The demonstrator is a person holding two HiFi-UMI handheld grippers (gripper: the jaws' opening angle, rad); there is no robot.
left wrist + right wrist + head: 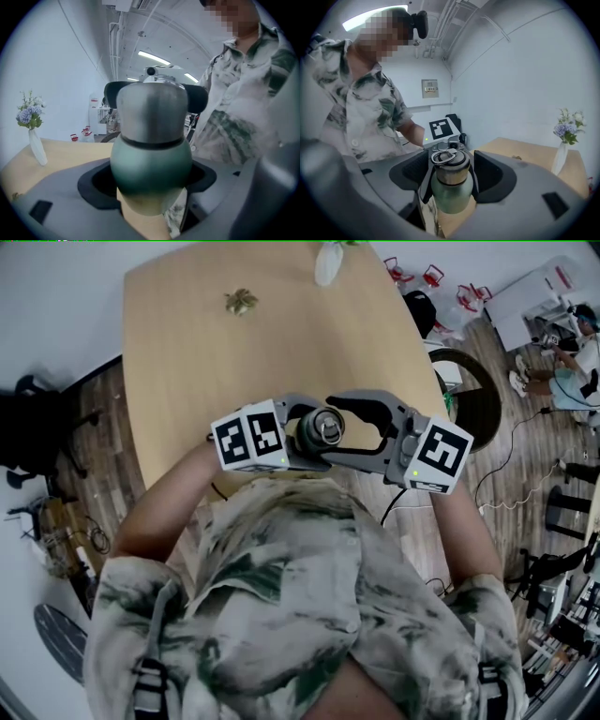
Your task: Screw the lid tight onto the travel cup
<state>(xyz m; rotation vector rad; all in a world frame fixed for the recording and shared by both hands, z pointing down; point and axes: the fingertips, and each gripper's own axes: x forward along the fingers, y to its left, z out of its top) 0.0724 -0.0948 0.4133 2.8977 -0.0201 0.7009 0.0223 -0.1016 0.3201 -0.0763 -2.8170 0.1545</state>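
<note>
Green travel cup (151, 159), clamped in left gripper (151, 183)

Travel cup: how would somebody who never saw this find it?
Look at the wooden table, then at its near end, where the left gripper and right gripper meet. The travel cup is between them: green body, steel lid with a ring on top, the only shiny thing there.

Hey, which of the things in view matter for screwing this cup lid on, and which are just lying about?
In the job: travel cup, lid, left gripper clamping the cup, right gripper open around the lid.
Lying about: flower vase, small brown object on the table.
</note>
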